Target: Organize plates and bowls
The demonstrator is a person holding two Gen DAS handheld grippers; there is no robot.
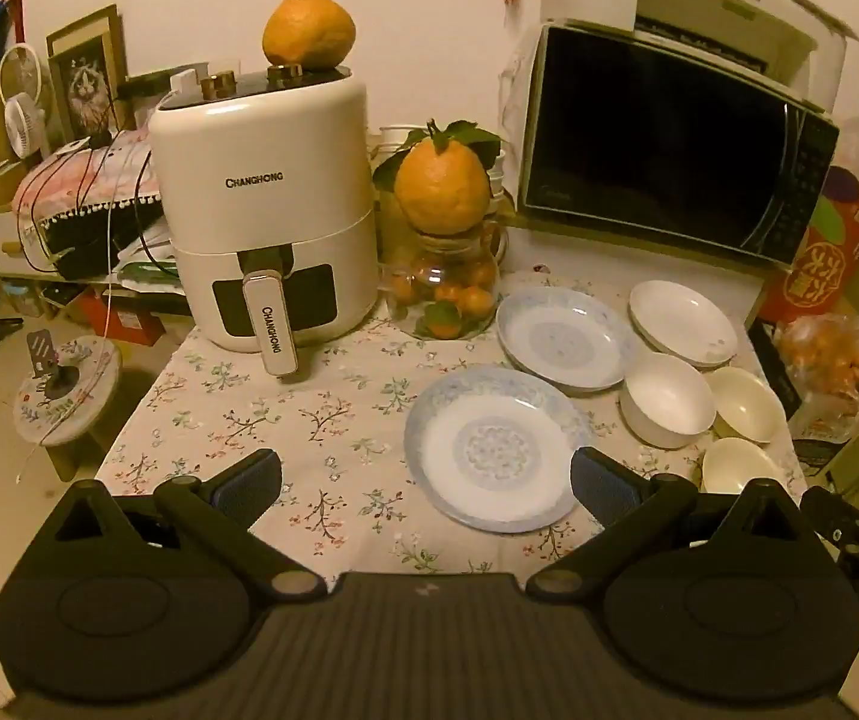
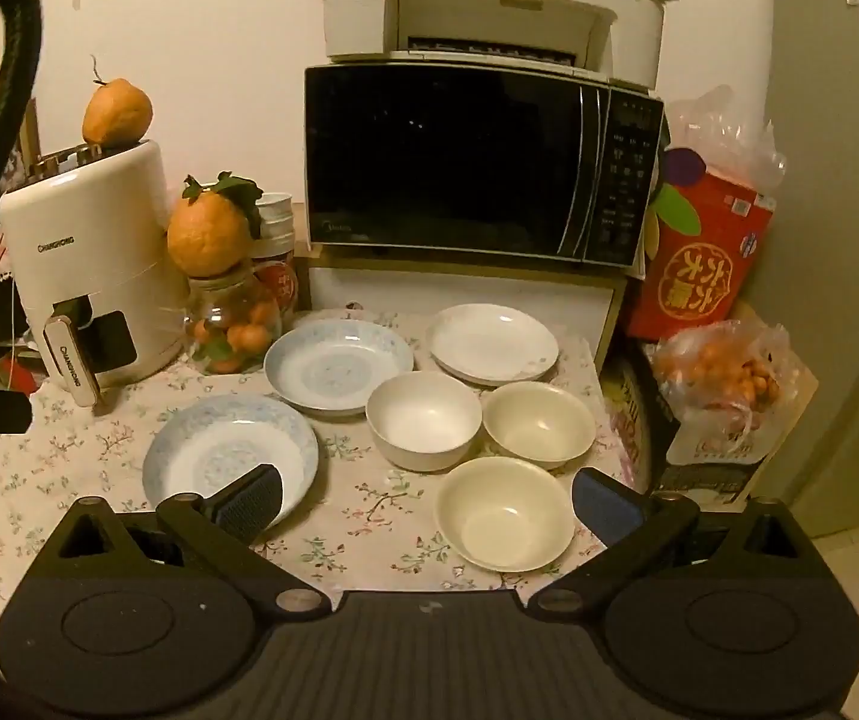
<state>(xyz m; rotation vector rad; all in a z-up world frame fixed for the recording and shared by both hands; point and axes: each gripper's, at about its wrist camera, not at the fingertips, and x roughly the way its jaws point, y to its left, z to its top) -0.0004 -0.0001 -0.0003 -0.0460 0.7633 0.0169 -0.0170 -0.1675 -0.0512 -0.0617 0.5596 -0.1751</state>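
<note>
Left gripper (image 1: 426,483): jaws spread wide, nothing between them, held above the floral tablecloth (image 1: 285,414). Its right finger sits just at the near edge of the nearest blue-patterned plate (image 1: 492,447); contact cannot be judged.

Right gripper (image 2: 426,501): also released, jaws wide apart and empty. Nearest cream bowl (image 2: 504,513) lies between the fingers in view, below them on the cloth. Left finger overlaps the rim of the near blue-patterned plate in this view.

Dishes, all separate on the table, none stacked:
- second blue-patterned plate (image 2: 338,367) behind the first, rims close
- plain white plate (image 2: 494,343) furthest back, in front of the microwave (image 2: 477,165)
- white bowl (image 2: 423,420) centre, just beside a second cream bowl (image 2: 538,425); these appear to touch or nearly so
- nearest cream bowl in front of those two.

Surroundings: Changhong air fryer (image 1: 261,204) at left rear with an orange fruit (image 1: 308,30) on top; glass jar of small oranges (image 1: 444,294) beside it, a large leafy orange (image 1: 441,183) capping it. Canon printer (image 2: 492,12) sits on the microwave. Red box (image 2: 699,258) and bagged oranges (image 2: 723,378) at right.
</note>
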